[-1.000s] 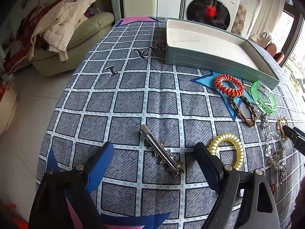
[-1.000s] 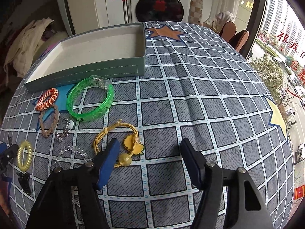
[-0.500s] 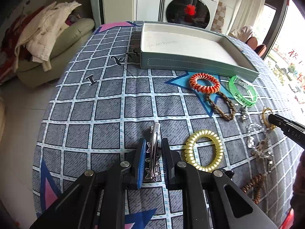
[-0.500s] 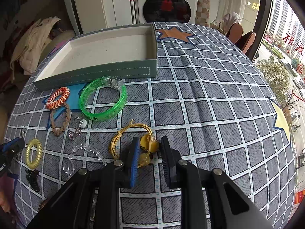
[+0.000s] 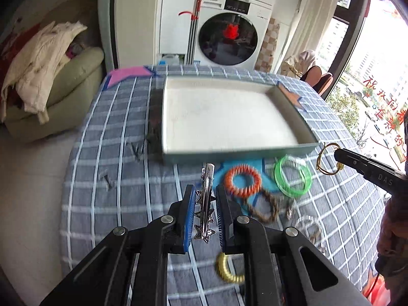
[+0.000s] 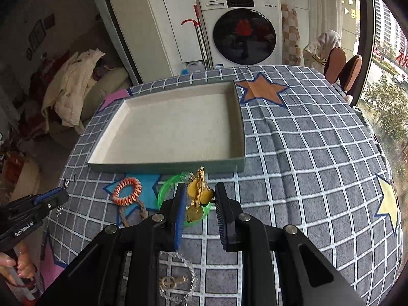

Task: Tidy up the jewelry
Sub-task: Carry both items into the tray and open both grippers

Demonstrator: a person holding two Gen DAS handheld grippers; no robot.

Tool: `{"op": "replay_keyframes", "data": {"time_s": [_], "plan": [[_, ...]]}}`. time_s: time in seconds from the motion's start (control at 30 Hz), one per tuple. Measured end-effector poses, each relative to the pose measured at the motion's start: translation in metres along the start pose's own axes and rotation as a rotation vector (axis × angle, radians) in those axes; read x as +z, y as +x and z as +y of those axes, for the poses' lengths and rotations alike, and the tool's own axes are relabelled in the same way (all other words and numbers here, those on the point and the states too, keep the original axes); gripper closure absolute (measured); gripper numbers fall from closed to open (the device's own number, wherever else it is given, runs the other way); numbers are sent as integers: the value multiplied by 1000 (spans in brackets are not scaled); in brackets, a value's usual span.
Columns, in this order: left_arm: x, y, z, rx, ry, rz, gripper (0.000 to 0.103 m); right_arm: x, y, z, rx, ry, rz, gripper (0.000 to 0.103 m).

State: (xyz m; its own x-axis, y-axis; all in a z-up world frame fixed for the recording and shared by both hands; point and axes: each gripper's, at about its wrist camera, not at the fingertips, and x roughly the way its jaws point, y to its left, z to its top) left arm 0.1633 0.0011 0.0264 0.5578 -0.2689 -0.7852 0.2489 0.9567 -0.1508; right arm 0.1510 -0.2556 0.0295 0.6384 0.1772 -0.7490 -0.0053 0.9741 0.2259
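The shallow grey-green tray point(image 6: 176, 168) with its pale, empty floor lies ahead on the checked tablecloth point(image 6: 306, 153), and both grippers carry a piece above the cloth toward it. The loose pieces short of the near wall are the green bangle point(image 5: 293, 178), the orange coil tie point(image 5: 242, 180) and the gold coil tie point(image 5: 227, 270). The left gripper point(image 5: 205, 211) is clamped on the silver star hair clip point(image 5: 206, 199), which stands lengthwise between the pads. The right gripper point(image 6: 197, 206) is closed on the yellow hair tie point(image 6: 197, 193), whose cord loop and beads dangle. To do this well, I judge each load should clear the near wall, come low over the floor, and land apart so the cord does not snag the clip's points.
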Motion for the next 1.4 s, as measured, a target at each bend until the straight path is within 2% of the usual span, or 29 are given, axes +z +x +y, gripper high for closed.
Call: {"op": "replay_keyframes", "data": {"time_s": [0.2, 0.4, 0.53, 0.77, 0.93, 1.03, 1.13, 1.2, 1.23, 1.27, 1.37, 1.4], "plan": [[59, 26, -6, 14, 29, -33, 67, 49, 30, 8, 60, -4, 2, 79], [100, 82, -7, 42, 29, -22, 67, 78, 77, 8, 78, 18, 29, 79], [105, 114, -12, 82, 69, -15, 67, 85, 105, 6, 76, 22, 59, 79], [97, 155, -11, 107, 74, 52, 67, 84, 141, -5, 41, 51, 108, 79], [89, 166, -15, 185, 104, 63, 66, 76, 153, -15, -9, 72, 147, 78], [87, 165, -19, 219, 120, 42, 66, 72, 153, -16, -25, 64, 136, 78], [88, 164, -23, 241, 140, 51, 66, 72, 153, -11, -21, 41, 139, 67], [88, 163, -24, 235, 139, 56, 66, 71, 148, -9, -16, 37, 128, 52], [87, 161, -24, 229, 134, 53, 66, 70, 144, -8, -17, 38, 116, 48], [87, 160, -24, 225, 133, 49, 66, 69, 139, -8, -10, 44, 102, 45], [87, 154, -26, 226, 138, 32, 66, 68, 120, -10, 10, 73, 64, 45], [87, 153, -26, 225, 138, 29, 54, 67, 114, -11, 10, 80, 50, 44]]}}
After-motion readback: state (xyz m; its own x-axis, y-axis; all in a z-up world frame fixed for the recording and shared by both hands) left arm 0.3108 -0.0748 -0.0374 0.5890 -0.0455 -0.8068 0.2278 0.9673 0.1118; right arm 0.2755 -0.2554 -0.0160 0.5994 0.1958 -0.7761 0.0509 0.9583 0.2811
